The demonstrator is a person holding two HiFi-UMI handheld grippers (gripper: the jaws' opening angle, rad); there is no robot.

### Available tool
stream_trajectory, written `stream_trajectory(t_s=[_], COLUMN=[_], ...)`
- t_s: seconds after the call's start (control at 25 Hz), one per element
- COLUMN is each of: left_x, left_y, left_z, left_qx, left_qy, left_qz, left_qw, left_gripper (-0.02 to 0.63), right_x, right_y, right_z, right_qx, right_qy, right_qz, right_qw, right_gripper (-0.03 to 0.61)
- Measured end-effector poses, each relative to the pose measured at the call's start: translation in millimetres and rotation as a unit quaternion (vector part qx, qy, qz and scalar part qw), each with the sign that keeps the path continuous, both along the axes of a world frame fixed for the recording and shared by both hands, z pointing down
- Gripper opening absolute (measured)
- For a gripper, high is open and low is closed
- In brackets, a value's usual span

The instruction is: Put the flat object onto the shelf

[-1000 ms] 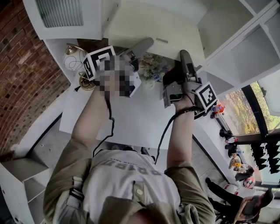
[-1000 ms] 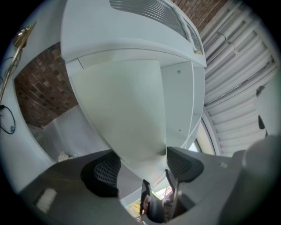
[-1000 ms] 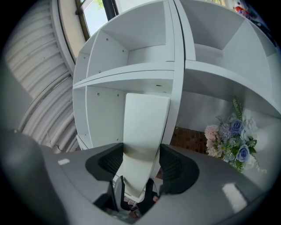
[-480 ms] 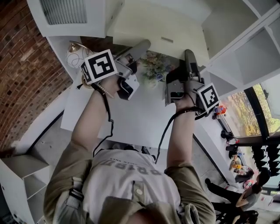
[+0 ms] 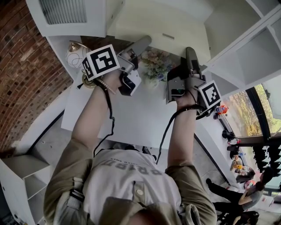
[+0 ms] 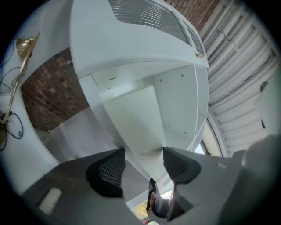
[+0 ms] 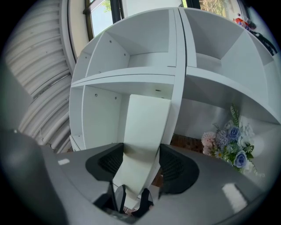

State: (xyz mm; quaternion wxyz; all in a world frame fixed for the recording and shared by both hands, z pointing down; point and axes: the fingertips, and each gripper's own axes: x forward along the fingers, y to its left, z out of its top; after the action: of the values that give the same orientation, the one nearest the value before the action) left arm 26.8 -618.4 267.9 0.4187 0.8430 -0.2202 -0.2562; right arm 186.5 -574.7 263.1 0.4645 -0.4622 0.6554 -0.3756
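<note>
The flat object is a cream board (image 5: 169, 22), held up in front of the white shelf unit (image 5: 259, 48). Both grippers hold it from below. My left gripper (image 5: 147, 41) has its near edge between the pads; in the left gripper view the board (image 6: 131, 114) fills the gap of the left gripper (image 6: 142, 165). My right gripper (image 5: 189, 52) is shut on the board's right side. The right gripper view shows the board (image 7: 147, 127) rising from the right gripper (image 7: 141, 160) toward a shelf compartment (image 7: 131, 74).
A vase of pale flowers (image 5: 153, 61) stands on the white table (image 5: 131, 118) under the board. A gold lamp (image 5: 81, 55) sits at the table's left, beside the brick wall (image 5: 26, 74). A white vented unit (image 5: 66, 13) hangs above it.
The left gripper has shifted slightly up and to the right along the board's edge. The right gripper and the board have barely moved.
</note>
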Motion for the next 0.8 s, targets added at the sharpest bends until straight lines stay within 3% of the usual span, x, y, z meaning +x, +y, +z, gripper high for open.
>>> stream_trajectory(t_s=[0.8], left_x=[-2.4], left_y=[-5.0], left_z=[4.8], left_qx=[-0.026], left_qy=[-0.009], left_qz=[-0.018], left_qw=[0.9994], left_gripper=[0.23], right_x=[5.0], right_y=[-8.7], right_z=[1.0], right_qx=[-0.06], right_qy=[-0.022], right_qz=[0.021], right_qw=[0.998], right_gripper=[0.258])
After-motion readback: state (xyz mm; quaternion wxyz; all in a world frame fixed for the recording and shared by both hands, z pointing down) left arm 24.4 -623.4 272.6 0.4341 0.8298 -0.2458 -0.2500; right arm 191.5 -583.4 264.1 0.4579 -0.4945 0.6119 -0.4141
